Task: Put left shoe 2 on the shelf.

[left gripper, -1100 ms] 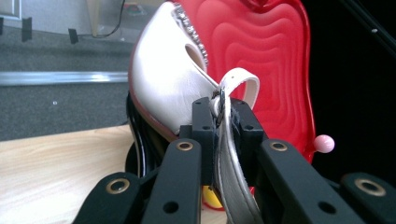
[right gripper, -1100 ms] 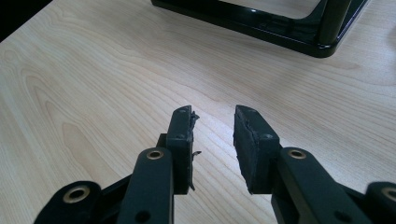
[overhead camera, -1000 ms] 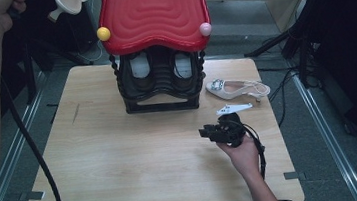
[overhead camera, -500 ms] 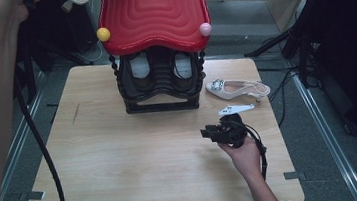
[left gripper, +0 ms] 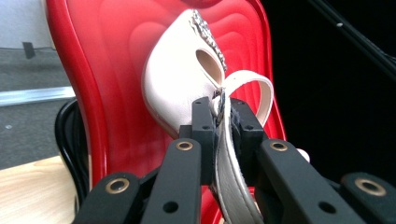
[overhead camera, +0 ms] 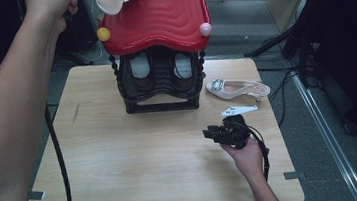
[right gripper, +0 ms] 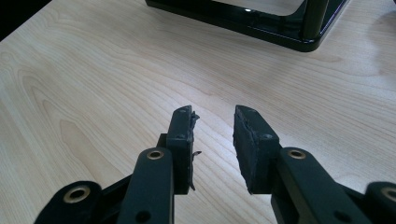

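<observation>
Left gripper [left gripper: 219, 121]: clamped on the strap of a cream shoe [left gripper: 182, 79], jaws pinching the strap between the pads, held up high against the red roof [left gripper: 107, 93] of the little shoe rack [overhead camera: 161, 84].
Cream shoe: up in the air over the far left corner of the table [overhead camera: 122, 161], toe with the sparkly trim pointing away from the gripper.
Right gripper [right gripper: 214, 135]: jaws a bit apart, nothing in them, hovering low near the table's right edge.
Other shoe [overhead camera: 235, 88]: lying on the table just right of the rack, near the far right corner.
Rack: two dark shoes inside, at the far edge.
</observation>
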{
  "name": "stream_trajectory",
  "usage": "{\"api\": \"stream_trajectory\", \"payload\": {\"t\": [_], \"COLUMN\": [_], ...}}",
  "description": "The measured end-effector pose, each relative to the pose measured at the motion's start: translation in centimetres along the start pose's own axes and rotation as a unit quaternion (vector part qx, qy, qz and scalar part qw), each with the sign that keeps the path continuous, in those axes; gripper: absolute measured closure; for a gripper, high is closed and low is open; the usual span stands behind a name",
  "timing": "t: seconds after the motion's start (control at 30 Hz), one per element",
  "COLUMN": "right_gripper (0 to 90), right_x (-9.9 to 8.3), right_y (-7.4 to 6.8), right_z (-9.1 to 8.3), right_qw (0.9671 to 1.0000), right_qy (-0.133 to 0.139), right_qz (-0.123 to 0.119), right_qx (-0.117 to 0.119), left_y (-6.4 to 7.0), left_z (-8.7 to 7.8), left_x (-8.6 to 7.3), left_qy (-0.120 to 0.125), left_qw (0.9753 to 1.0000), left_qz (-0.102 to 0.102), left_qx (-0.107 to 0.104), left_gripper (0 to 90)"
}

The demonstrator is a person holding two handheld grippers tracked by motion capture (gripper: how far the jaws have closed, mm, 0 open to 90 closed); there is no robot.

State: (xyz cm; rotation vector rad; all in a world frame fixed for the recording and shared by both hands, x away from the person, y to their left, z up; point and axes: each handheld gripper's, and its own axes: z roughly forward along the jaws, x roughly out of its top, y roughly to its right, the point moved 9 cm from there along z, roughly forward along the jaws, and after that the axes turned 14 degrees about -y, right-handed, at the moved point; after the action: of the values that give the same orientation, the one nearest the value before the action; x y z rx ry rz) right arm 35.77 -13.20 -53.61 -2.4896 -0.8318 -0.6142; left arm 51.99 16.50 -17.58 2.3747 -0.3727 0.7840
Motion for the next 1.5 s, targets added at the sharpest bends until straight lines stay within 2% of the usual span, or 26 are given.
{"api": "stream_trajectory", "payload": {"t": [0.07, 0.2, 0.27, 0.3, 0.47, 0.73, 0.83, 0.97, 1.07, 1.17, 1.27, 1.4, 1.43, 1.5], "right_gripper": [69.2, 69.2, 69.2, 69.2, 69.2, 69.3, 69.3, 69.3, 69.3, 69.3, 69.3, 69.3, 69.3, 69.3], "right_x": [0.0, 0.0, 0.0, 0.0, 0.1, 0.3, 0.3, 0.3, 0.2, 0.2, 0.2, 0.2, 0.2, 0.1], "right_y": [-0.1, -0.1, -0.1, -0.1, -0.2, -0.3, -0.3, -0.3, -0.2, -0.1, -0.1, 0.0, 0.0, 0.1], "right_z": [0.0, 0.2, 0.2, 0.2, 0.3, 0.4, 0.5, 0.4, 0.4, 0.5, 0.5, 0.4, 0.3, 0.3], "right_qw": [1.0, 1.0, 1.0, 1.0, 1.0, 1.0, 1.0, 1.0, 1.0, 0.9999, 0.9999, 0.9999, 1.0, 0.9999], "right_qy": [0.0, -0.002, -0.003, -0.003, -0.004, -0.004, -0.005, -0.004, -0.005, -0.007, -0.007, -0.006, -0.005, -0.005], "right_qz": [-0.001, 0.0, -0.001, -0.001, -0.003, -0.006, -0.007, -0.007, -0.007, -0.006, -0.006, -0.005, -0.005, -0.004], "right_qx": [0.0, -0.001, -0.001, 0.0, 0.0, 0.0, 0.001, -0.002, -0.005, -0.006, -0.006, -0.007, -0.007, -0.008], "left_y": [-0.2, -0.6, -0.7, -0.8, -1.1, -0.5, -0.4, -1.2, -1.4, -1.2, -1.2, -0.9, -1.0, -1.1], "left_z": [0.3, 1.2, 1.7, 2.0, 2.3, 3.0, 3.6, 3.5, 3.3, 3.1, 3.0, 2.5, 2.3, 1.9], "left_x": [-0.5, -1.5, -2.0, -2.2, -2.8, -3.5, -4.1, -4.2, -4.2, -4.2, -4.2, -3.9, -3.9, -3.8], "left_qy": [-0.01, -0.027, -0.036, -0.038, -0.043, -0.052, -0.069, -0.067, -0.069, -0.076, -0.086, -0.083, -0.087, -0.079], "left_qw": [0.9999, 0.9996, 0.9993, 0.9991, 0.999, 0.9985, 0.9971, 0.9971, 0.9972, 0.9966, 0.9952, 0.9957, 0.9952, 0.9951], "left_qz": [0.003, 0.004, 0.005, 0.01, 0.007, 0.017, 0.029, 0.024, 0.022, 0.022, 0.028, 0.026, 0.028, 0.034], "left_qx": [0.006, 0.003, 0.011, 0.014, 0.011, 0.006, 0.016, 0.028, 0.021, 0.024, 0.036, 0.033, 0.036, 0.049], "left_gripper": [82.9, 82.7, 82.5, 82.5, 82.3, 81.9, 81.6, 81.0, 79.6, 75.2, 68.6, 61.2, 59.9, 57.2]}}
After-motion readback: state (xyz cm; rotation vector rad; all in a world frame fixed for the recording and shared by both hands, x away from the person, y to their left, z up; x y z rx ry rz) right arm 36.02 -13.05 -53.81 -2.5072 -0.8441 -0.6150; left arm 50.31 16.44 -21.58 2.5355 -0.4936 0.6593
